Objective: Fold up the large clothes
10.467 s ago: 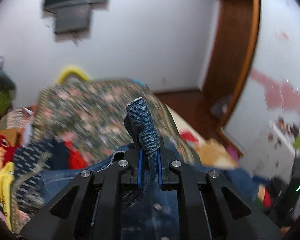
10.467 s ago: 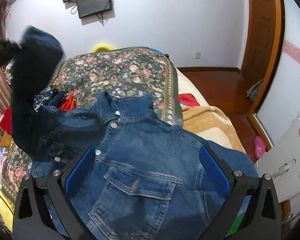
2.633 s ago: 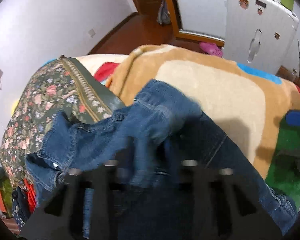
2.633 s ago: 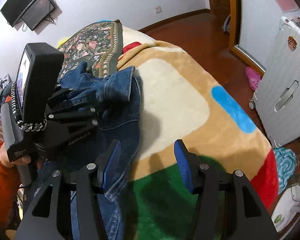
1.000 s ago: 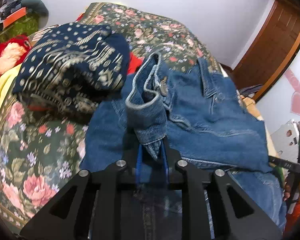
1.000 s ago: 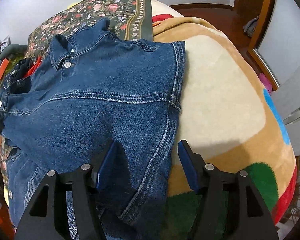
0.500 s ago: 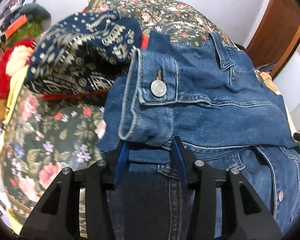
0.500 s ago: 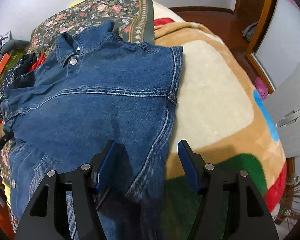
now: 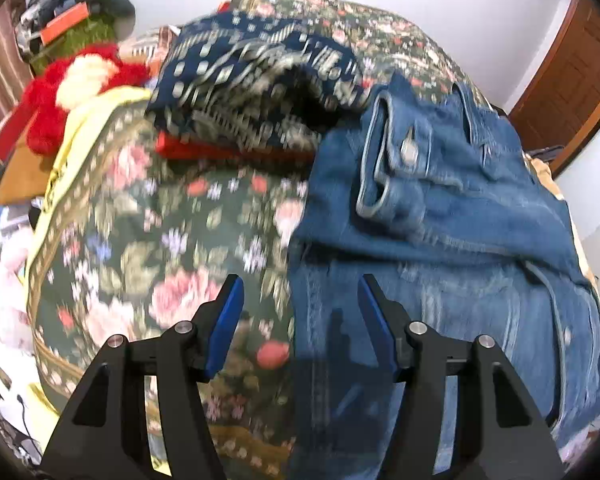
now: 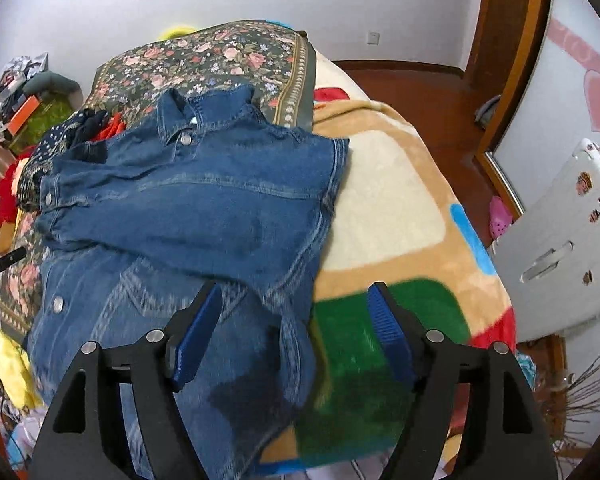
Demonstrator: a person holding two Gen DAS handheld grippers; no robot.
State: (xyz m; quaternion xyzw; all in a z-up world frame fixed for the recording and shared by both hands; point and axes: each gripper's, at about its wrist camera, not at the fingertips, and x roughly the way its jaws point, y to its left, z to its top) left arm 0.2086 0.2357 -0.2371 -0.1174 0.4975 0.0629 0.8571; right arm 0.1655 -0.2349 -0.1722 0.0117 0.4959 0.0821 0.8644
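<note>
A blue denim jacket lies on the bed with both sleeves folded in across its body, collar toward the far end. In the left wrist view the jacket fills the right half, its buttoned cuff lying on top. My left gripper is open and empty above the jacket's left edge. My right gripper is open and empty above the jacket's right lower edge.
A dark floral bedspread lies left of the jacket, and a tan, green and red blanket lies to its right. A navy patterned garment is piled at the bed's head. A red plush toy sits far left. A white suitcase stands right of the bed.
My left gripper let go of the sleeve cuff, opened wide and drew back to the left. My right gripper opened wider and backed off from the jacket.
</note>
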